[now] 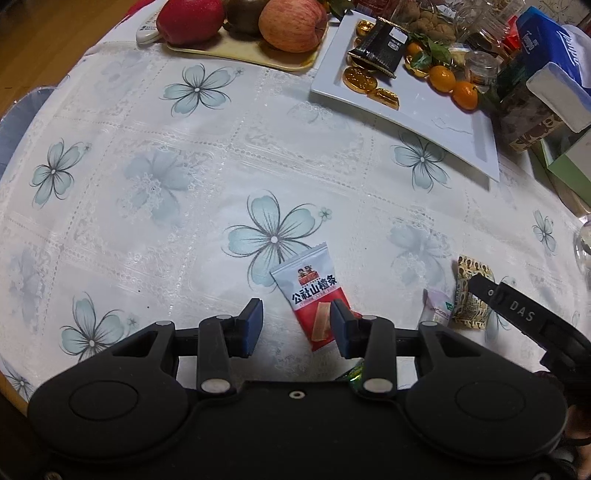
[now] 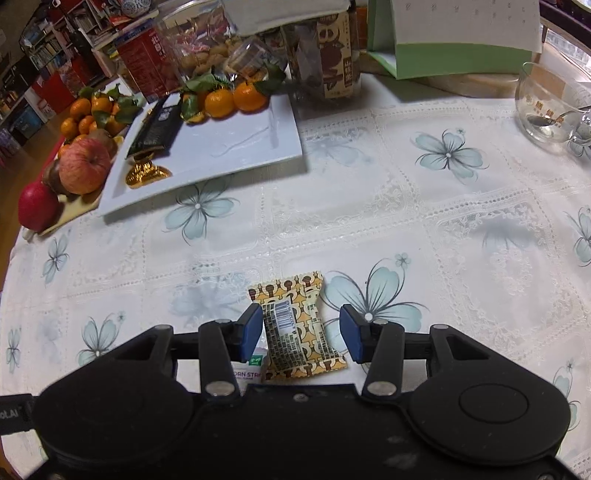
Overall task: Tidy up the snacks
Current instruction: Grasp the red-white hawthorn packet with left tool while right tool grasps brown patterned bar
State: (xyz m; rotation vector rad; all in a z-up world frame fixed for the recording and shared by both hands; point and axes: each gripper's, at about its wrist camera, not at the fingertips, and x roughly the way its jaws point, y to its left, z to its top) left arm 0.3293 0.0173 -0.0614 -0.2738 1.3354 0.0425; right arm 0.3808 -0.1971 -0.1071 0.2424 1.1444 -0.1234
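Observation:
A white-and-red snack packet [image 1: 314, 295] lies on the flowered tablecloth. My left gripper [image 1: 296, 325] is open, its jaws on either side of the packet's lower end. A beige patterned snack packet [image 2: 301, 325] lies between the open jaws of my right gripper [image 2: 301, 332]; it also shows in the left wrist view [image 1: 471, 291]. A small white-and-purple packet [image 2: 251, 365] lies beside it, partly under the left finger. A white square plate [image 2: 236, 147] holds gold-wrapped sweets [image 2: 146, 173], a black packet [image 2: 157, 129] and mandarins [image 2: 236, 98].
A tray of apples [image 1: 291, 26] stands at the far left of the plate. Jars, a red tin [image 2: 147, 62] and a green box [image 2: 454, 51] line the back. A glass bowl [image 2: 546, 107] with a spoon stands at the right. A green wrapper [image 1: 352, 374] lies under my left gripper.

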